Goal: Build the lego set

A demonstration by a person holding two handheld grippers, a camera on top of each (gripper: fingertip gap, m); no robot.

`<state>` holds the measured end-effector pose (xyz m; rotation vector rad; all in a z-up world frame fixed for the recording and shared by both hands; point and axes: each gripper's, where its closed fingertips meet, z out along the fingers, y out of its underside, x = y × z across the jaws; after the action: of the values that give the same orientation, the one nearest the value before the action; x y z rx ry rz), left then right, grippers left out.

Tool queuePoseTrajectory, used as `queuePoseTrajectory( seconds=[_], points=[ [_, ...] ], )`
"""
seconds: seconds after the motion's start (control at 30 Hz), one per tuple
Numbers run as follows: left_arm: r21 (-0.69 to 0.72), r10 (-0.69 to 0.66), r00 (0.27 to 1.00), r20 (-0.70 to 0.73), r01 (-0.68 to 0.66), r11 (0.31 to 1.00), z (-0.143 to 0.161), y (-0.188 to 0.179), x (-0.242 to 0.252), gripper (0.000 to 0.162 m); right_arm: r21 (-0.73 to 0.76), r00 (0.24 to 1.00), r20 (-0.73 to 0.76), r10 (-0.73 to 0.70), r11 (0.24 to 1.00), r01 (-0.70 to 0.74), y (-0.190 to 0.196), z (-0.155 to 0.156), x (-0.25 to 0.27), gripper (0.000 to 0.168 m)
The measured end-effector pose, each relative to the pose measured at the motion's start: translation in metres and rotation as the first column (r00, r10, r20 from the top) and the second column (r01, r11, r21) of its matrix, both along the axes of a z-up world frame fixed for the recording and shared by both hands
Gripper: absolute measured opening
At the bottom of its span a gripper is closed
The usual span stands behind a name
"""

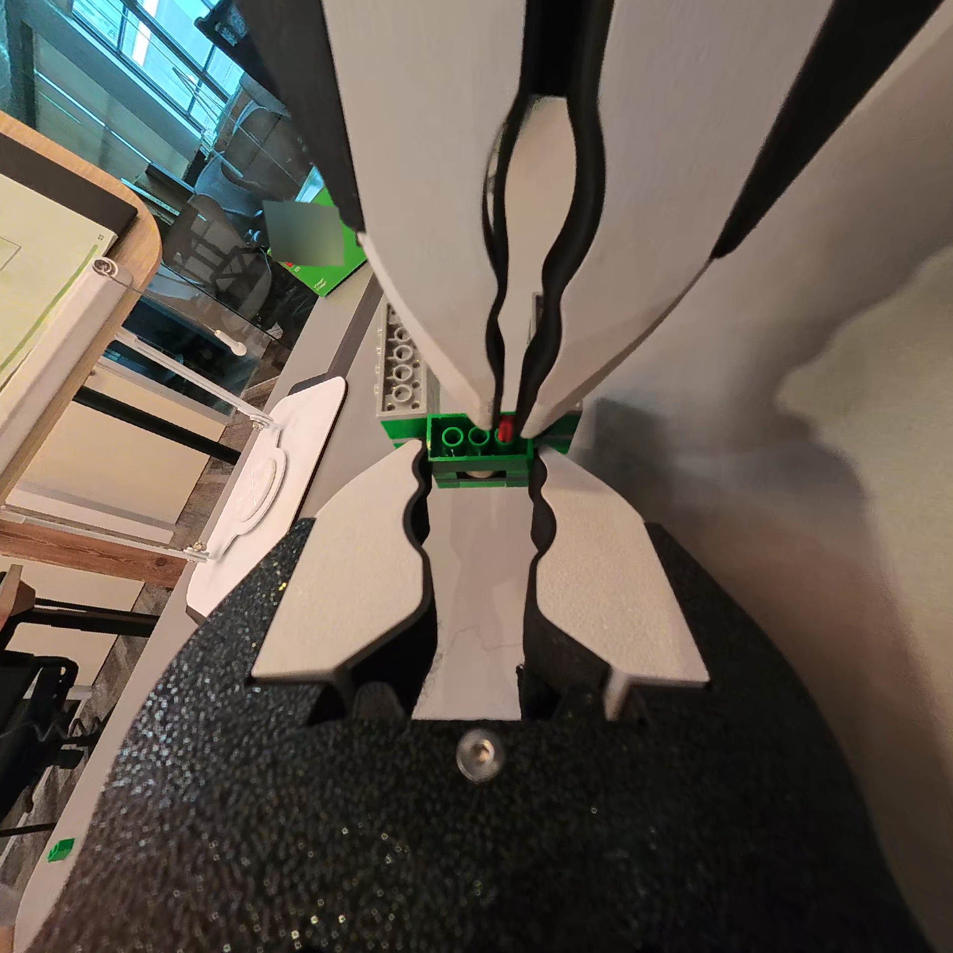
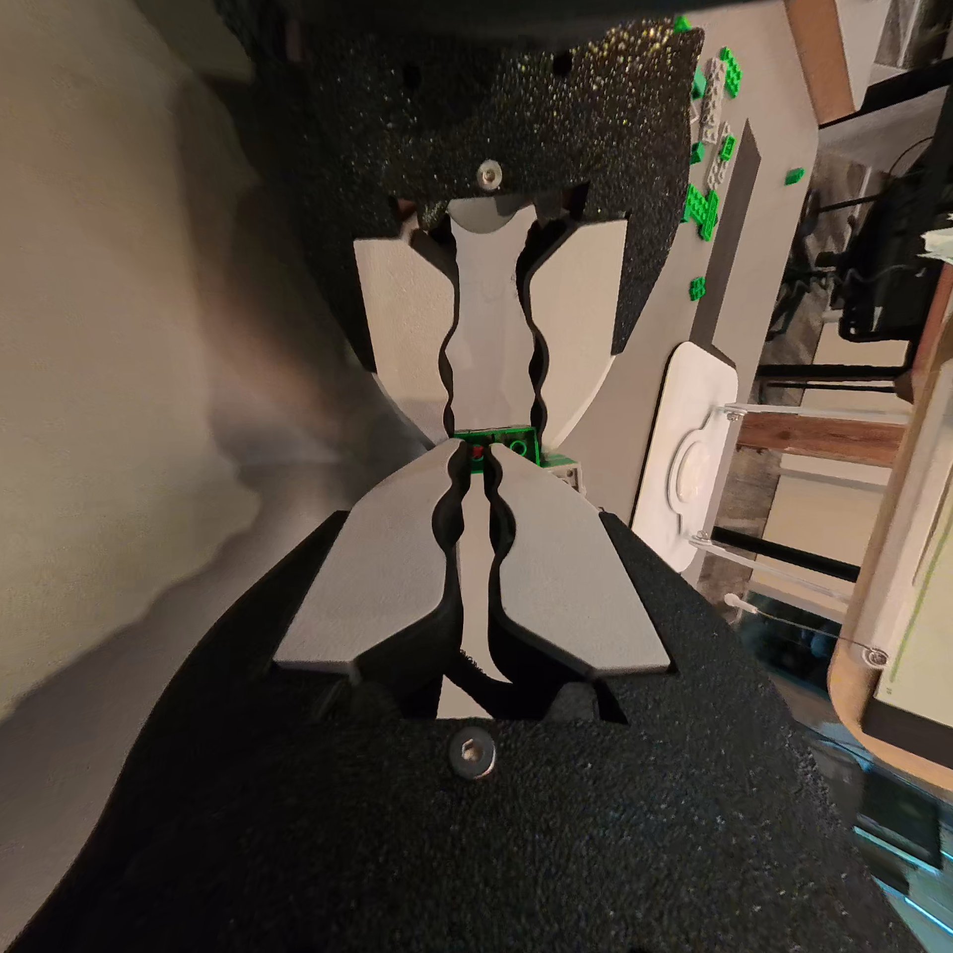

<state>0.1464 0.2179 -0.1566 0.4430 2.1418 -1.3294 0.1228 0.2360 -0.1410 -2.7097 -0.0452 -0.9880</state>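
My left gripper is shut on a green lego assembly, gripping its sides, with the underside tubes facing the camera. A grey brick is joined to the assembly behind it. My right gripper comes in from above, shut on a small red piece that it holds against the green brick's end tube. In the right wrist view my right gripper pinches the red piece against the green assembly, which my left gripper holds from the far side.
Several loose green and grey bricks lie on the grey table, with a green cross-shaped piece and a single green brick. A white pad sits by the table's edge. A wooden stand holds an open booklet. A green box lies farther off. The grippers are tip to tip, or close to it.
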Motion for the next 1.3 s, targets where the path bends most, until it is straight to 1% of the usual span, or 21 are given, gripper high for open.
queuePoseTrajectory(
  seconds=[0.17, 0.3, 0.47, 0.6, 0.67, 0.8, 0.9, 1.07, 1.3],
  points=[
    [0.003, -0.005, 1.000, 0.003, 0.005, 1.000, 0.000, 0.000, -0.001, 0.036, -0.015, 1.000, -0.019, 0.004, 1.000, -0.005, -0.001, -0.001, -0.001, 0.004],
    [0.021, -0.037, 0.999, 0.016, 0.036, 0.999, -0.002, -0.001, -0.007, 0.036, -0.056, 0.997, -0.058, 0.056, 0.997, -0.060, -0.002, -0.003, -0.007, 0.003],
    [0.040, -0.096, 0.995, 0.010, 0.096, 0.995, -0.005, -0.003, -0.017, 0.036, -0.126, 0.982, -0.124, 0.141, 0.980, -0.157, -0.003, -0.006, -0.016, 0.003],
    [0.042, -0.148, 0.989, 0.002, 0.148, 0.988, -0.006, -0.005, -0.027, 0.036, -0.215, 0.951, -0.190, 0.245, 0.935, -0.284, -0.004, -0.007, -0.025, 0.003],
    [0.039, -0.158, 0.987, 0.000, 0.158, 0.987, -0.006, -0.005, -0.029, 0.036, -0.237, 0.943, -0.210, 0.260, 0.922, -0.307, -0.004, -0.007, -0.026, 0.004],
    [0.001, -0.154, 0.988, -0.017, 0.154, 0.988, 0.000, -0.003, -0.028, 0.036, -0.210, 0.952, -0.170, 0.254, 0.935, -0.287, -0.001, -0.001, -0.024, 0.003],
    [-0.051, -0.176, 0.983, -0.046, 0.173, 0.984, 0.007, -0.002, -0.030, 0.036, -0.173, 0.963, -0.101, 0.251, 0.949, -0.265, 0.001, 0.006, -0.026, 0.003],
    [-0.126, -0.215, 0.975, -0.059, 0.206, 0.970, 0.019, -0.002, -0.037, 0.036, -0.184, 0.969, -0.004, 0.247, 0.952, -0.244, 0.002, 0.017, -0.032, 0.003],
    [-0.137, -0.257, 0.963, -0.083, 0.244, 0.960, 0.020, -0.003, -0.044, 0.036, -0.217, 0.966, 0.009, 0.257, 0.944, -0.249, 0.001, 0.018, -0.038, 0.003]
  ],
)
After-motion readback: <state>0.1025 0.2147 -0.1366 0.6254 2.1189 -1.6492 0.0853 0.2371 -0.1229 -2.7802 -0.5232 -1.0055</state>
